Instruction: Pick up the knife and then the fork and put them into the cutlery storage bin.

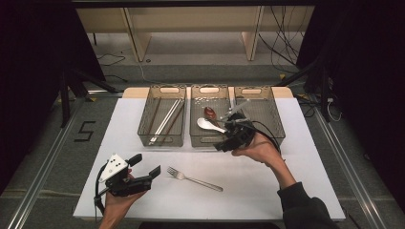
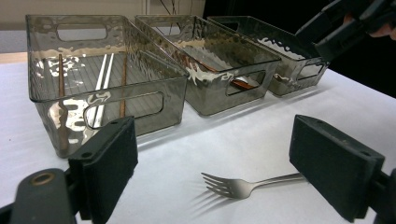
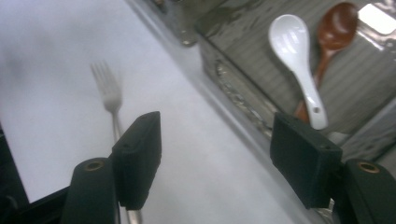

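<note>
A: High view. Silver metal fork (image 1: 193,180) lies flat on the white desk (image 1: 143,114), tines toward the left, between the two hands and in front of the three bins. Nothing touches it.

B: Left tongs (image 1: 145,167)?

A: Held low at the near left of the desk, jaws apart, nothing between them, aimed toward the fork but short of it. Right tongs (image 1: 221,145) sit at the near edge of the middle clear smoky plastic bin (image 1: 208,138). Whether they're apart I can't tell from up here.

B: Bin contents?

A: Left clear smoky plastic bin (image 1: 160,138) holds chopsticks (image 1: 165,119), brown and pale ones. Middle bin holds a white ceramic spoon (image 1: 210,125) and a brown wooden spoon (image 1: 210,113).

B: Left gripper view?

A: Both black pads (image 2: 109,168) wide apart, empty. Fork (image 2: 243,186) on the desk between and beyond them, tines to the left. Bins in a row behind it, chopsticks (image 2: 105,77) in the nearest. Other gripper at top right, above the far bin.

B: Right gripper view?

A: Jaws apart, empty. Fork (image 3: 108,95) lies on the desk beyond the left pad, its handle running behind that pad. White spoon (image 3: 299,60) and brown spoon (image 3: 331,35) lie side by side in the bin, touching, above the right pad.
</note>
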`<state>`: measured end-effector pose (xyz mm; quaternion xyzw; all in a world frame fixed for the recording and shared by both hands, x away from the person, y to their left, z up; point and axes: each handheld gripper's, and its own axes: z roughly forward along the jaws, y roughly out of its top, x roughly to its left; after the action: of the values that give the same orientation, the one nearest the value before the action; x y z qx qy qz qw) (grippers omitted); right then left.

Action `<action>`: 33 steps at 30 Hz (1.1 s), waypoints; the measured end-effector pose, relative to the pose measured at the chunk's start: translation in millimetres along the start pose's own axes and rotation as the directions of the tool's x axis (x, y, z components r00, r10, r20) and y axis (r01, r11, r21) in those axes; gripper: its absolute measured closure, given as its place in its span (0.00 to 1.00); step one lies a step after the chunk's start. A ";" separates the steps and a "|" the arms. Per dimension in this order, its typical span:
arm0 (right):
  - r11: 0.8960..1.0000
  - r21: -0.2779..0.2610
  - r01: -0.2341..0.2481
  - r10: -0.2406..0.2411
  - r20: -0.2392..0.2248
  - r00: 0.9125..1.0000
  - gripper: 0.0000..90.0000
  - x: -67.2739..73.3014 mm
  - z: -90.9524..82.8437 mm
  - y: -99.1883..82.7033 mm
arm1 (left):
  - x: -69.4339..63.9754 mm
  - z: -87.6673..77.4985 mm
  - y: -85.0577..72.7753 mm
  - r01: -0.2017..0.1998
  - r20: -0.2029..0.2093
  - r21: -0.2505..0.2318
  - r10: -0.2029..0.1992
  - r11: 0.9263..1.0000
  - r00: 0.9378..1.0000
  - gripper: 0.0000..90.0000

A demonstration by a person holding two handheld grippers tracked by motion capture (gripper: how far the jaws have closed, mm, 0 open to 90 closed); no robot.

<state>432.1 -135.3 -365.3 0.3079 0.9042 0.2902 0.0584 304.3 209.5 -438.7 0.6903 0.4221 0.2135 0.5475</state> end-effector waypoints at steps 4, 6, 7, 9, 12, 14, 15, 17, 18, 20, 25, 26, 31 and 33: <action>1.000 0.017 0.024 -0.023 -0.016 1.000 0.38 11.6 8.7 0.8 | 0.3 -0.1 0.0 0.001 0.000 -0.001 -0.001 1.000 1.000 0.16; 0.999 0.031 0.036 -0.035 -0.024 0.999 0.38 17.4 13.6 1.3 | 0.1 -0.2 0.0 0.006 -0.001 -0.004 -0.006 1.000 1.000 0.16; 0.998 0.038 0.043 -0.042 -0.028 0.999 0.38 20.0 16.0 1.4 | 0.4 -0.5 -0.1 0.003 0.000 -0.003 -0.003 1.000 1.000 0.16; 0.998 0.046 0.052 -0.050 -0.039 0.998 0.37 25.1 21.0 1.4 | 0.3 -0.5 -0.2 0.007 0.000 -0.006 -0.007 1.000 1.000 0.16; 0.996 0.059 0.065 -0.062 -0.050 0.997 0.37 31.6 27.5 1.2 | 0.5 -1.0 -0.2 0.004 0.000 -0.006 -0.004 1.000 1.000 0.16; 0.996 0.062 0.071 -0.067 -0.057 0.996 0.37 34.2 30.8 0.6 | 0.6 -1.1 -0.1 0.004 -0.001 -0.005 -0.004 1.000 1.000 0.16; 0.995 0.069 0.069 -0.065 -0.058 0.996 0.37 36.1 32.5 0.2 | 0.8 -1.2 -0.2 0.001 0.000 -0.004 -0.001 1.000 1.000 0.16; 0.995 0.075 0.072 -0.068 -0.061 0.996 0.37 38.4 35.0 -0.7 | 0.5 -1.2 -0.1 0.003 -0.001 -0.006 -0.003 1.000 1.000 0.16; 0.994 0.079 0.071 -0.066 -0.064 0.996 0.37 39.9 36.2 -1.3 | 0.5 -1.1 -0.1 0.004 -0.001 -0.008 -0.004 1.000 1.000 0.16; 0.993 0.082 0.083 -0.078 -0.067 0.995 0.37 42.1 39.0 -2.5 | 0.4 -0.9 -0.1 0.002 0.000 -0.005 -0.002 1.000 1.000 0.16; 0.991 0.098 0.095 -0.087 -0.076 0.993 0.38 49.5 45.4 -5.3 | 0.2 -0.7 0.0 0.001 0.000 -0.003 -0.001 1.000 1.000 0.16; 0.990 0.103 0.097 -0.089 -0.079 0.993 0.38 51.1 47.0 -5.8 | 0.2 -0.8 0.0 0.000 0.000 -0.002 0.000 1.000 1.000 0.16; 0.985 0.122 0.120 -0.110 -0.086 0.990 0.38 59.4 57.3 -8.6 | 0.0 -0.9 -0.1 -0.001 0.001 -0.001 0.001 1.000 1.000 0.16; 0.982 0.134 0.130 -0.119 -0.091 0.989 0.40 61.9 61.9 -9.6 | -0.1 -1.1 -0.1 -0.001 0.001 -0.003 0.001 1.000 1.000 0.16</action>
<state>394.9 -74.6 -417.3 0.2418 0.9414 0.2345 0.0171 303.4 210.0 -438.5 0.6898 0.4214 0.2140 0.5485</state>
